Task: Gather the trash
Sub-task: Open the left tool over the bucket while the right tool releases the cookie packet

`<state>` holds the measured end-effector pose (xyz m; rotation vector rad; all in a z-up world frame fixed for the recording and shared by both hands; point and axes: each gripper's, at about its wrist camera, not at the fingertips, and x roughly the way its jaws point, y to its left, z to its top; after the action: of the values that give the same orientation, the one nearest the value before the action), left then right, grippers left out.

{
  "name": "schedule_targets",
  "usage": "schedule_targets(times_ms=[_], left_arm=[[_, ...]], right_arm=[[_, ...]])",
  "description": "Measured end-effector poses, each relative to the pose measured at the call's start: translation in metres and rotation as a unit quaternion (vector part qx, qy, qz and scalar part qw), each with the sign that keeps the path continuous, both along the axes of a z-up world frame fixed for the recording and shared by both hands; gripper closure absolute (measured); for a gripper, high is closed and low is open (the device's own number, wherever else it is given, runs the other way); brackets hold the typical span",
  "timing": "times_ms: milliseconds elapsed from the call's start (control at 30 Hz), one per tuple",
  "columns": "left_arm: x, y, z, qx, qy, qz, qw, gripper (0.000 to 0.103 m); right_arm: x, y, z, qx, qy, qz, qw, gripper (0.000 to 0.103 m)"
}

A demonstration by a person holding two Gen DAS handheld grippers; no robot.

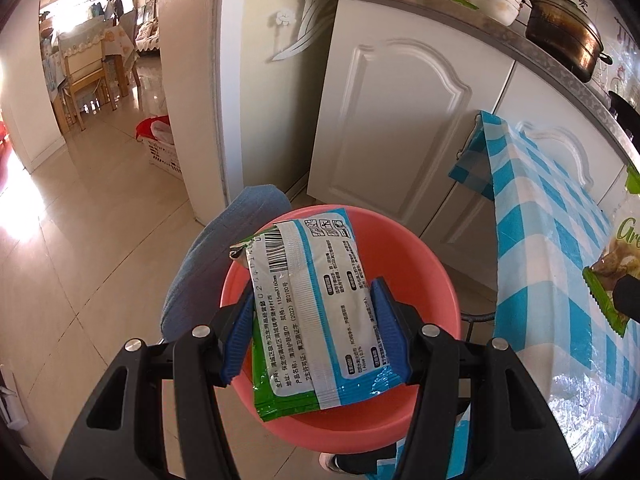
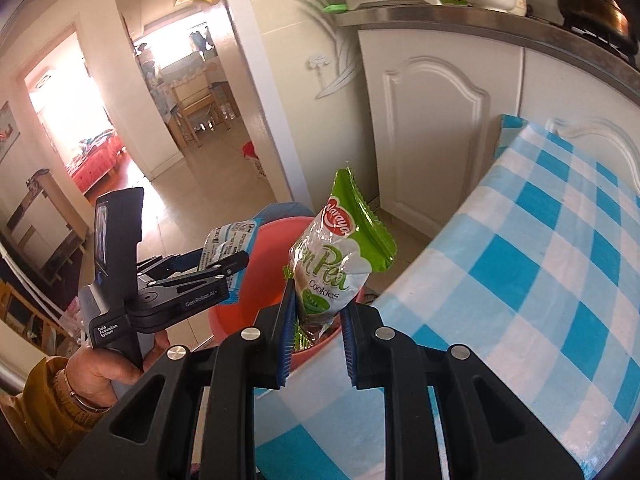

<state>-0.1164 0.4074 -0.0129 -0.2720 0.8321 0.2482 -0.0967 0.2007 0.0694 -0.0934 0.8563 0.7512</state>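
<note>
We are clamping the flat blue-and-white printed wipes packet (image 1: 316,312) in our left hand-held gripper (image 1: 316,332) above the round pink plastic basin (image 1: 436,280), while our right hand-held gripper (image 2: 316,320) is pinching the green cookie wrapper (image 2: 336,252) beside the blue-checked table (image 2: 540,264).

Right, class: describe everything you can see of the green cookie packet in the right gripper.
The cookie packet is a crinkled, glossy foil-plastic wrapper, green and white, with a red heart logo and "Cookies" printed on it. Its top edge looks torn open and flares upward. It stands roughly upright, pinched at its lower end by the right gripper, hanging in the air between the pink bin and the checked tablecloth.
</note>
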Motion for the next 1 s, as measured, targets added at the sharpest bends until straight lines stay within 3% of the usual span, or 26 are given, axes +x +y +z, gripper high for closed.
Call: schedule_targets(times_ms=[367,867,1000], left_arm=[[-0.004,0.03,-0.018,-0.028,0.006,0.025,0.9993,0.046],[0.017,0.023,-0.038,-0.049,0.017,-0.006,0.9987,0.046],[0.02,0.02,-0.043,-0.042,0.023,-0.013,0.9988,0.044]], right_arm=[[0.001,0.07,-0.024,-0.041,0.019,0.064,0.997,0.081],[0.01,0.102,-0.062,-0.114,0.048,0.091,0.988,0.08],[0.013,0.105,-0.063,-0.12,0.046,0.083,0.988,0.055]])
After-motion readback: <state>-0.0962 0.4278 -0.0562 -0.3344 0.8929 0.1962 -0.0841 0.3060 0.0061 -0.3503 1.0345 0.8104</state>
